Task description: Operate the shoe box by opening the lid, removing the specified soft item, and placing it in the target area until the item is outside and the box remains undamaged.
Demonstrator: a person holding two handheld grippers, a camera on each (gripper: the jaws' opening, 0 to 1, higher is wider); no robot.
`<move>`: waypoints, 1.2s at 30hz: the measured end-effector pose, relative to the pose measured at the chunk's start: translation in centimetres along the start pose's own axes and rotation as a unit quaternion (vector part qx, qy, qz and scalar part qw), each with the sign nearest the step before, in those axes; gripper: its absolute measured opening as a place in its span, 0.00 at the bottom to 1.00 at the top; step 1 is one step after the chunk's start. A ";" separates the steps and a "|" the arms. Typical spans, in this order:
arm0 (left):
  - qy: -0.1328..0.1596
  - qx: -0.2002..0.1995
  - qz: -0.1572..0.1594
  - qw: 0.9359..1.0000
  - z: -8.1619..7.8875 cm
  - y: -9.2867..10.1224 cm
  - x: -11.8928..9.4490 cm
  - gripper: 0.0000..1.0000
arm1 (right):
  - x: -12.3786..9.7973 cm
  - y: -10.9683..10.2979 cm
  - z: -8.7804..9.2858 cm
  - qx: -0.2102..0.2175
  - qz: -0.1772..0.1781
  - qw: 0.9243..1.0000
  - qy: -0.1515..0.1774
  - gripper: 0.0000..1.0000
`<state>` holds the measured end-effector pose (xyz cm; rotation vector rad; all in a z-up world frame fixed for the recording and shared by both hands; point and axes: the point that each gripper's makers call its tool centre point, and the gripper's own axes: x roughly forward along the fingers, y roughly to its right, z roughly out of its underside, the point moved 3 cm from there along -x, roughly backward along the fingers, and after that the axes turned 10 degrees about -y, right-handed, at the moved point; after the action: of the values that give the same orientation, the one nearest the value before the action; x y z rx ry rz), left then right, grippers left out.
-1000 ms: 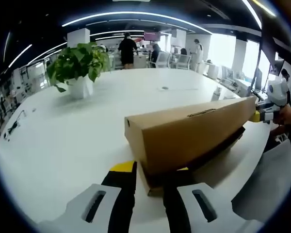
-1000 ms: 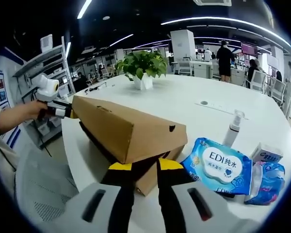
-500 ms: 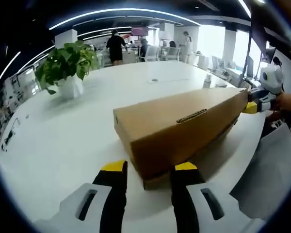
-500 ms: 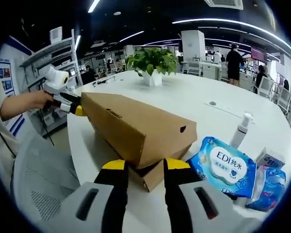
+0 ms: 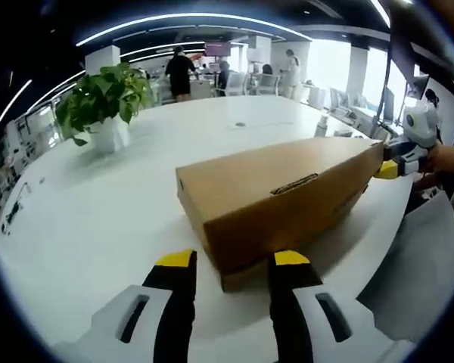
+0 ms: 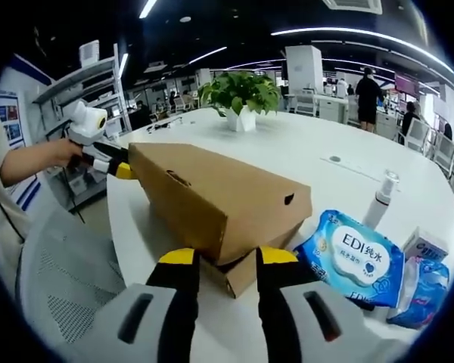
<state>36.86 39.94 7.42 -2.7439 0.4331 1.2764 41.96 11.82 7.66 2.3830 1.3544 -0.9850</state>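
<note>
One brown cardboard shoe box lies on a round white surface, its lid propped up at a slight slant over the base, so a dark gap shows along the lower edge. Two hand-held grippers work it, one at each short end. In the left gripper view, the left hand-held gripper has its two yellow-tipped jaws parted and gripping nothing, with the near corner of the box sitting just ahead at 12 o'clock; the box's long axis runs away toward 2 o'clock, where the right hand-held gripper meets the far end. In the right gripper view, the right hand-held gripper is likewise spread and empty, the near corner just ahead at 12 o'clock and the long axis running off toward 10 o'clock to the left hand-held gripper. Each hand-held gripper is nearest its own end, so the lid looks ready for a two-ended lift. The soft item inside is hidden. Beside the box at 3 o'clock sit one blue wipes packet, one spray bottle, and further small packets, too blurred to count. One potted plant stands well apart.
</note>
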 end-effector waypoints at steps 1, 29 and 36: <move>0.001 0.002 0.002 1.000 0.0 0.1 0.0 0.36 | 0.1 0.0 0.1 -0.001 0.001 1.000 -0.001 0.28; -0.039 0.028 0.011 0.999 1.9 0.9 1.2 0.38 | 0.8 0.0 2.2 -0.006 0.004 1.000 -0.029 0.28; -0.027 0.036 0.006 0.999 0.6 0.5 -0.2 0.39 | 0.0 -0.2 1.5 -0.014 0.002 1.000 -0.022 0.29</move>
<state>36.11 39.66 7.19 -2.6467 0.4824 1.3070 41.14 11.16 6.62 2.3288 1.3390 -1.0042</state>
